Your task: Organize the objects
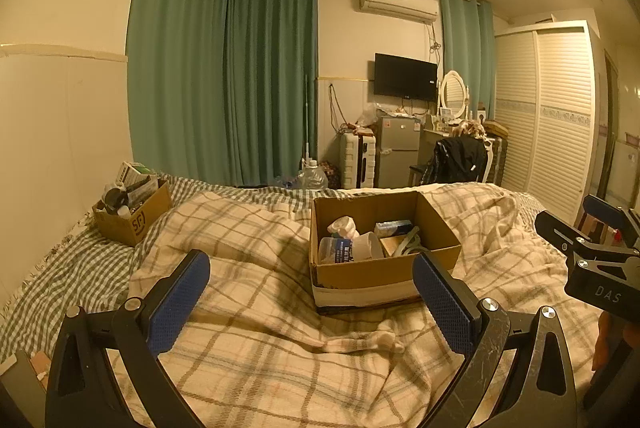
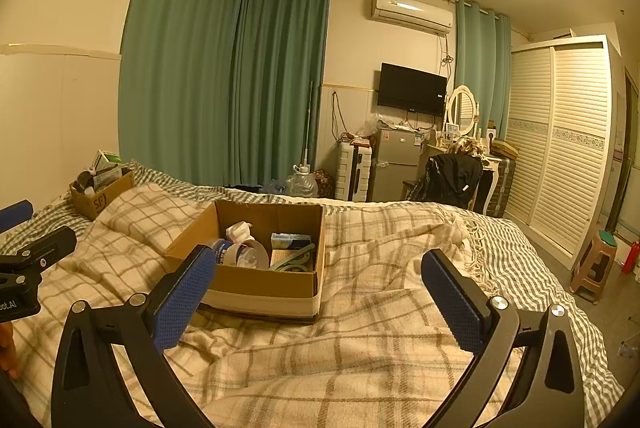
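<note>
Right now we hold both grippers above the plaid blanket (image 1: 256, 328) on the bed, with nothing between their fingers. Our left gripper (image 1: 312, 292) has its blue-padded fingers spread wide apart, and so does our right gripper (image 2: 320, 292). From the left wrist view, the right one also shows at the far right edge, beside the left and apart from it.

Ahead of us an open cardboard box (image 1: 380, 272) sits on the blanket. Inside it we can see a clear plastic bottle with a blue label (image 1: 334, 250), a roll of tape (image 2: 246, 254), a crumpled white item (image 1: 342, 226), a small blue packet (image 2: 291, 240) and a greenish strap (image 2: 294, 260), all lying loose together.

Further back, near the wall on the left, a smaller box with red printing (image 1: 134, 218) rests on the green checked sheet (image 1: 60, 280), crammed with bottles and cartons.

Beyond the bed stand green curtains (image 1: 224, 68), a small fridge (image 1: 398, 152), a wall television (image 1: 405, 77) and a white wardrobe (image 1: 548, 108).
</note>
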`<state>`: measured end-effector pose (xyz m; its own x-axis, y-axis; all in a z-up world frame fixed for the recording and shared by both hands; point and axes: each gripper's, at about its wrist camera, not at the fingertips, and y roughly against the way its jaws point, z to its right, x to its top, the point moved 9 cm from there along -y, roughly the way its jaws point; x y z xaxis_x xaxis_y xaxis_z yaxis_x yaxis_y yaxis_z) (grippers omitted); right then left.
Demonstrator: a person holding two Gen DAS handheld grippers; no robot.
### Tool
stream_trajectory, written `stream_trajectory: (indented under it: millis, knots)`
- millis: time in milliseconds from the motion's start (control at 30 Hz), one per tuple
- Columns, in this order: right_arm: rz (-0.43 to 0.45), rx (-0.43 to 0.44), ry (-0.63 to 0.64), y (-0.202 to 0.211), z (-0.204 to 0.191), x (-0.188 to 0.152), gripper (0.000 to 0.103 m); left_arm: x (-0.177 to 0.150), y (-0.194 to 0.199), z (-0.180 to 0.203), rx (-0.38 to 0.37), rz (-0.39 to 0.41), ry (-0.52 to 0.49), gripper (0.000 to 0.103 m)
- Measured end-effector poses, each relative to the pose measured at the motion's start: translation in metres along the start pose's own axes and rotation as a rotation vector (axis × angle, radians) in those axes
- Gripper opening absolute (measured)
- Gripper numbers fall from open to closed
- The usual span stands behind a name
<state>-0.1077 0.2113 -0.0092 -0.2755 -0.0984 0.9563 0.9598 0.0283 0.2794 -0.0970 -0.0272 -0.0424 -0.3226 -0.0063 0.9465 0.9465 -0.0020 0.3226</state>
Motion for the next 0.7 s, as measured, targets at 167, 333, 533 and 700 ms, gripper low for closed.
stream_trajectory:
  millis: [167,333,533,700]
  knots:
    - [-0.006,-0.001,0.001,-0.0007,-0.0007,-0.0020,0.103,0.0014,0.0003,-0.0003,-0.010,0.003,0.001,0.103]
    - [-0.007,-0.001,0.001,-0.0006,-0.0007,-0.0024,0.103,0.0009,0.0003,0.0029,-0.017,-0.002,-0.016,0.103]
    - [-0.007,-0.002,0.002,-0.0007,-0.0010,-0.0029,0.103,-0.0023,-0.0012,0.0052,-0.009,-0.008,-0.028,0.103]
    - [-0.008,-0.001,0.002,-0.0010,-0.0010,-0.0034,0.103,-0.0017,0.0002,0.0042,0.001,0.000,-0.027,0.103]
